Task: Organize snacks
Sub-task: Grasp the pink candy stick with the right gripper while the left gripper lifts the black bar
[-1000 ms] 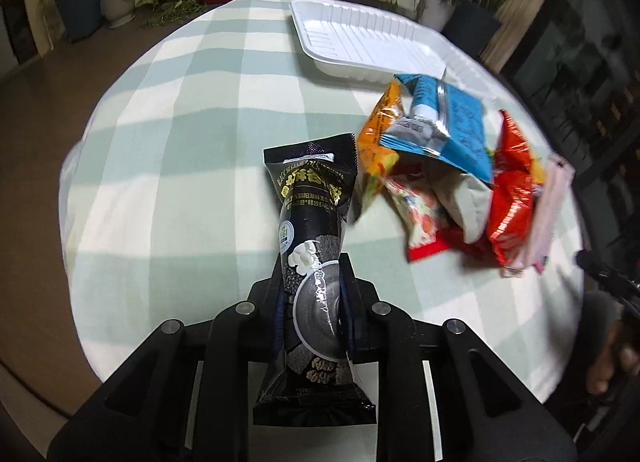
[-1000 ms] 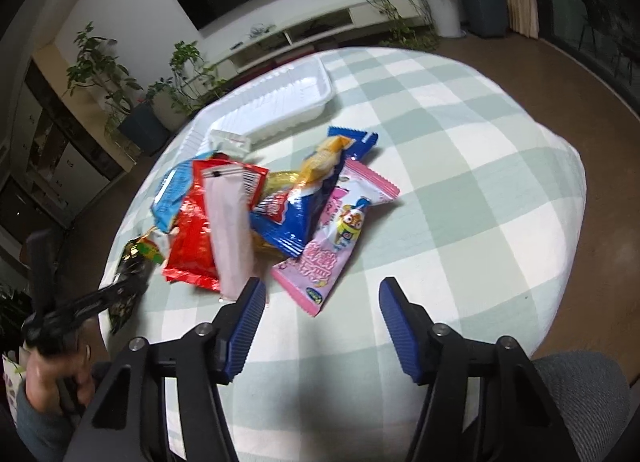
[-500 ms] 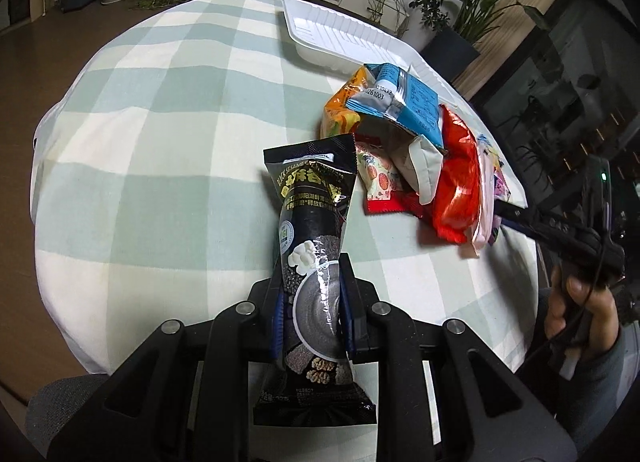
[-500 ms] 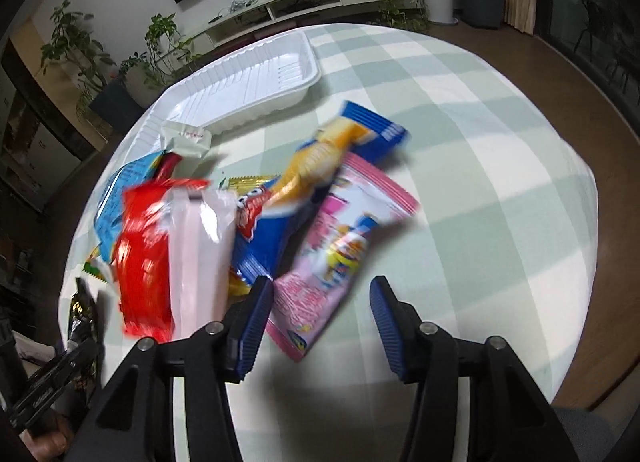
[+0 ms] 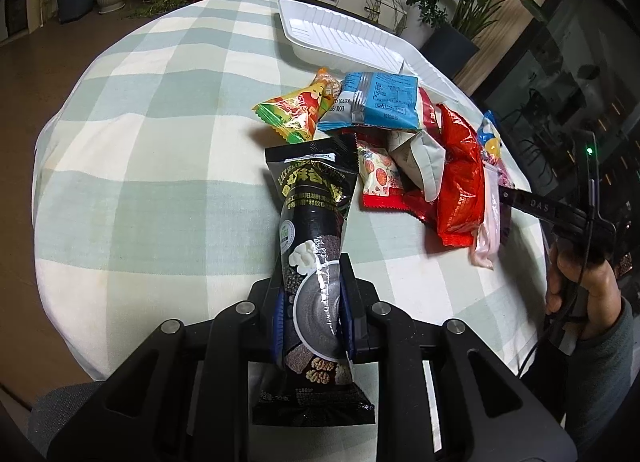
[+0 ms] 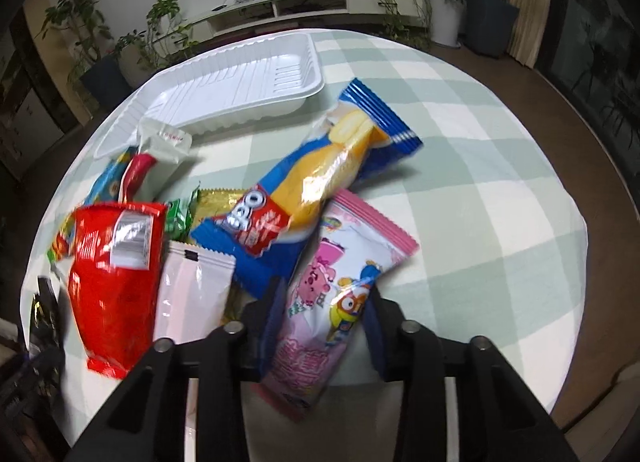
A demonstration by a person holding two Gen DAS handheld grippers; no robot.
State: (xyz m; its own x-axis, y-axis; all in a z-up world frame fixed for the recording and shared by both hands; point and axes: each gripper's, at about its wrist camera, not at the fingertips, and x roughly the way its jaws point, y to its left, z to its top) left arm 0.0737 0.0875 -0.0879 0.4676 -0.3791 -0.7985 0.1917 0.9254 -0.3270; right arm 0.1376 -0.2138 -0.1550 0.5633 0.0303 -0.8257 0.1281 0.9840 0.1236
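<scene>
My left gripper (image 5: pixel 312 282) is shut on a long black snack packet (image 5: pixel 312 222) and holds it above the checked tablecloth. A pile of snack bags (image 5: pixel 400 142) lies to its right. My right gripper (image 6: pixel 324 302) is open, its fingers either side of a pink cartoon packet (image 6: pixel 336 294) lying on the table. A blue and yellow packet (image 6: pixel 320 178), a red bag (image 6: pixel 116 270) and a pale pink pouch (image 6: pixel 192 294) lie close by. The white tray (image 6: pixel 240 82) stands empty at the far side; it also shows in the left wrist view (image 5: pixel 340 34).
The round table (image 6: pixel 480 166) has a green and white checked cloth. The right gripper and the hand holding it (image 5: pixel 576 246) show at the right edge of the left wrist view. Potted plants and a low TV shelf stand beyond the table.
My right gripper has moved forward and down, so the pink packet now lies between its fingers. My left gripper still holds the black packet and has shifted toward the pile.
</scene>
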